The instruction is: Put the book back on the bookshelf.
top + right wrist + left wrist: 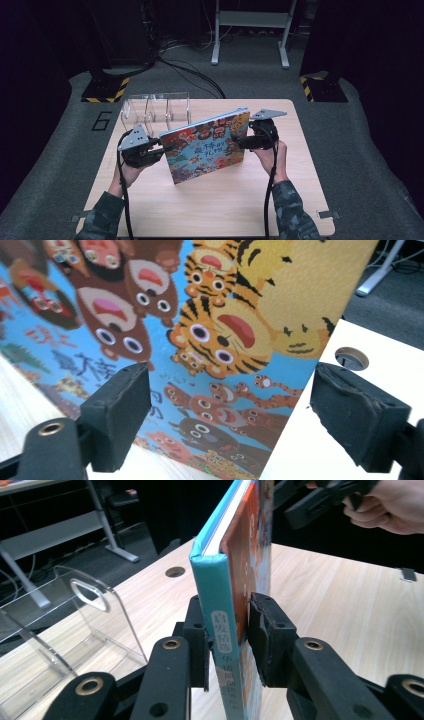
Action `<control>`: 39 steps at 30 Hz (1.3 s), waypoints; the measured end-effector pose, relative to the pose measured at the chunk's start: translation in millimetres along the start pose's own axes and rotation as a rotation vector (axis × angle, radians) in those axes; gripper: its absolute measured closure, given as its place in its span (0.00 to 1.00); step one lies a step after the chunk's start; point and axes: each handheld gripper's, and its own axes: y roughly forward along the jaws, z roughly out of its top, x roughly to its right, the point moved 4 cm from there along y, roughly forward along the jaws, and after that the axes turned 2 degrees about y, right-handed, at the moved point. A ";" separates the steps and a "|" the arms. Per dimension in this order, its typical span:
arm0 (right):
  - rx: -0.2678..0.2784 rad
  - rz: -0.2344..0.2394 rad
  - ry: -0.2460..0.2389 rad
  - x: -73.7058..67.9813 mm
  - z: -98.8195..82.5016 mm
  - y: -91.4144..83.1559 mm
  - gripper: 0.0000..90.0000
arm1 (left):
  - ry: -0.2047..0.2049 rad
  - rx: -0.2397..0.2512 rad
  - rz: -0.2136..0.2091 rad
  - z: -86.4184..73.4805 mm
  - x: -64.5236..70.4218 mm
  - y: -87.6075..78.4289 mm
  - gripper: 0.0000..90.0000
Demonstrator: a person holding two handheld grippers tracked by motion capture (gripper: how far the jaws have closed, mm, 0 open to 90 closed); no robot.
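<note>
Standing on edge over the pale wooden surface [210, 200], a colourful hardcover picture book with cartoon animals on its cover [206, 145] was held upright between two claws. At its left end, the left claw [227, 640] pinched the teal spine [212, 585]. A clear acrylic divided rack [155, 109] stood behind, near the far left corner. At the right, the right claw [230, 415] was spread wide, its jaws apart before the cover.
</note>
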 end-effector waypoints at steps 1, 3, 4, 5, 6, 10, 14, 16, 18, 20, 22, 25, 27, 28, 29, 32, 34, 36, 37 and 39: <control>0.007 0.002 -0.001 0.0 0.8 1.1 0.17 | -0.002 0.003 -0.002 0.1 1.2 0.1 0.80; 0.008 -0.001 0.007 -0.8 2.5 3.8 0.17 | 0.012 -0.008 -0.005 0.3 1.9 -0.9 0.80; 0.013 0.002 0.014 -1.4 3.5 4.9 0.17 | 0.017 -0.010 0.001 0.6 2.9 -1.0 0.80; 0.017 0.000 0.014 -2.0 4.5 5.9 0.17 | 0.022 -0.016 0.013 1.3 3.2 -1.0 0.80; 0.016 -0.002 0.010 -2.9 5.6 6.9 0.16 | 0.016 -0.024 0.019 1.8 3.8 -1.2 0.80; 0.020 -0.022 0.006 -3.5 8.8 10.0 0.18 | 0.007 -0.021 0.053 2.2 6.0 -0.5 0.80; 0.018 -0.023 -0.004 -3.0 9.7 10.7 0.18 | 0.004 -0.017 0.052 1.7 8.4 -1.1 0.79; 0.016 -0.017 0.006 -3.5 8.9 9.7 0.18 | 0.012 -0.020 0.023 1.5 6.6 -1.7 0.80; 0.017 -0.019 0.003 -3.3 8.2 8.4 0.19 | 0.012 -0.031 0.006 1.8 5.7 -1.6 0.80; 0.021 -0.017 0.002 -2.6 7.7 7.6 0.20 | 0.030 -0.035 -0.003 4.6 3.5 -1.5 0.78; 0.023 -0.016 0.003 -2.3 7.5 7.2 0.20 | 0.006 -0.045 0.010 9.3 3.6 -0.3 0.77; 0.023 -0.020 0.003 -2.5 7.7 7.3 0.20 | -0.054 -0.062 -0.026 18.1 3.4 2.5 0.71; 0.020 -0.022 0.002 -2.7 7.8 7.1 0.21 | -0.062 -0.084 -0.050 22.7 4.0 6.2 0.68; 0.021 -0.022 -0.002 -2.4 7.8 7.0 0.21 | -0.060 -0.096 -0.045 24.7 4.4 8.5 0.67; 0.021 -0.022 -0.002 -2.4 7.7 6.8 0.21 | -0.060 -0.099 -0.065 26.6 6.3 11.0 0.66; 0.020 -0.022 0.006 -2.8 7.5 6.1 0.21 | -0.053 -0.132 -0.094 32.2 6.6 17.6 0.63; 0.019 -0.025 0.012 -3.1 7.3 5.7 0.21 | -0.052 -0.148 -0.118 35.9 6.8 21.9 0.55; 0.020 -0.025 0.011 -3.1 7.3 5.6 0.21 | -0.055 -0.148 -0.135 38.8 8.0 25.7 0.51; 0.019 -0.026 0.009 -3.1 7.3 5.3 0.21 | -0.053 -0.153 -0.143 39.9 7.7 27.1 0.51; 0.018 -0.025 0.009 -3.2 7.1 4.8 0.21 | -0.034 -0.156 -0.130 41.2 6.5 29.3 0.55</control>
